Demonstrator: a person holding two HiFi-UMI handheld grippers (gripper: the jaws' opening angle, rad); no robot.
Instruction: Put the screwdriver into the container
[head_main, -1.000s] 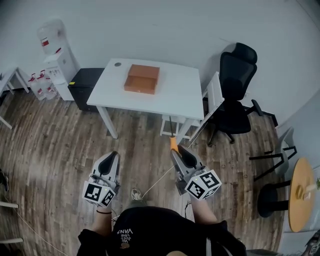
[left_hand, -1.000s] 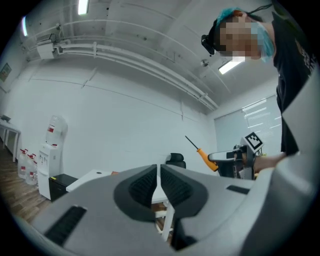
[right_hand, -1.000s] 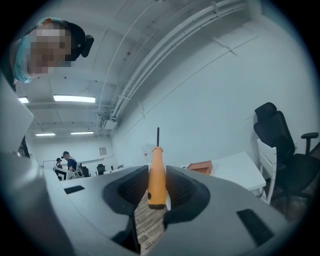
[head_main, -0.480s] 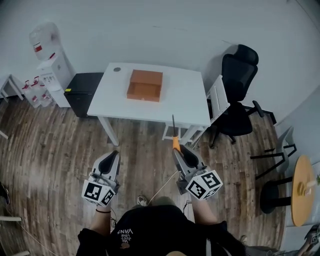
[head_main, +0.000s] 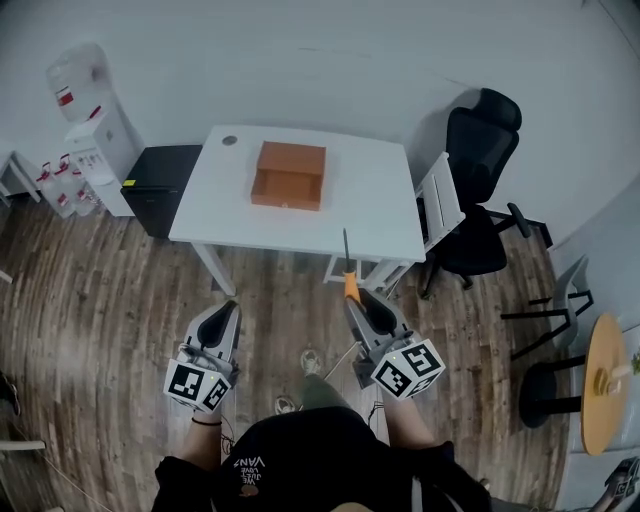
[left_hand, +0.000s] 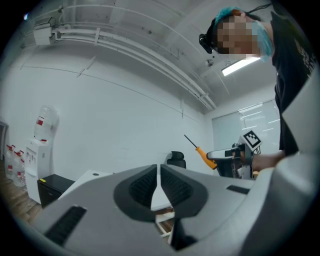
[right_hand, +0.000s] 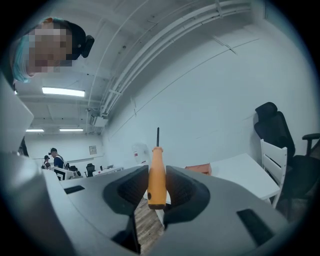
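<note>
Right gripper (right_hand: 156, 186): ribbed dark pads pinch the smooth orange handle of the screwdriver (right_hand: 156, 172). The thin dark shaft stands out past the jaw tips.

Left gripper (left_hand: 159, 181): ribbed pads pressed together, only a slit between them and nothing in it.

Container (head_main: 289, 175): shallow rectangular box, matte orange-brown, open on top. It sits on a smooth white table (head_main: 372, 200), ahead of both grippers and well apart from them, slightly left of the screwdriver tip. Wood-plank floor below the jaws.

The white lettering (head_main: 252, 467) on the person's black shirt (head_main: 330, 445) is too blurred to read.
</note>
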